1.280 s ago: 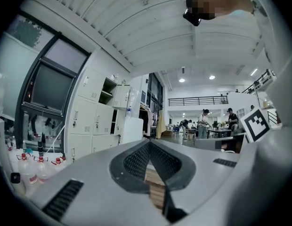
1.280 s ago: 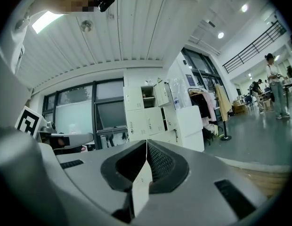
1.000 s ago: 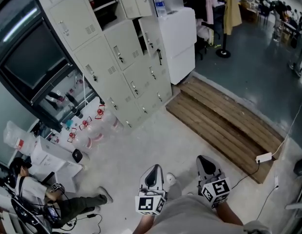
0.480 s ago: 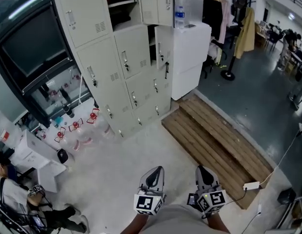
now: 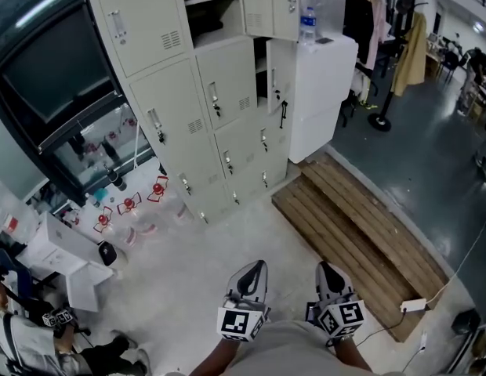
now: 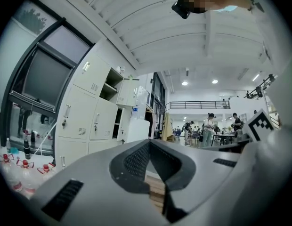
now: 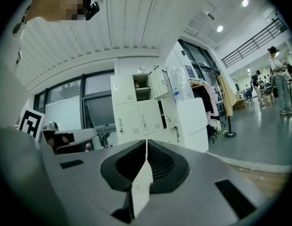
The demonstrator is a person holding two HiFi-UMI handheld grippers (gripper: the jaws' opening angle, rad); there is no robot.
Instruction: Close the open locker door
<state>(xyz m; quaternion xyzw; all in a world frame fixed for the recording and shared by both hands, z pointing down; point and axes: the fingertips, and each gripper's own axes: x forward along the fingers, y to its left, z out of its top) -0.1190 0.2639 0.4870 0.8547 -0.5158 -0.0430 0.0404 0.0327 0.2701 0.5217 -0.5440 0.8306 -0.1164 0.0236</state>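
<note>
Left gripper and right gripper pressed together, empty, well short of the locker door. Shove too hard and it may bounce back open.

The fingers were smooth matt grey plastic with ribbed black pads. Ahead of them, the lockers looked like cream-painted sheet metal, faintly satin. Right of the fingers, the slatted platform was rough bare wood; the floor beneath them was matt, dusty concrete.
</note>
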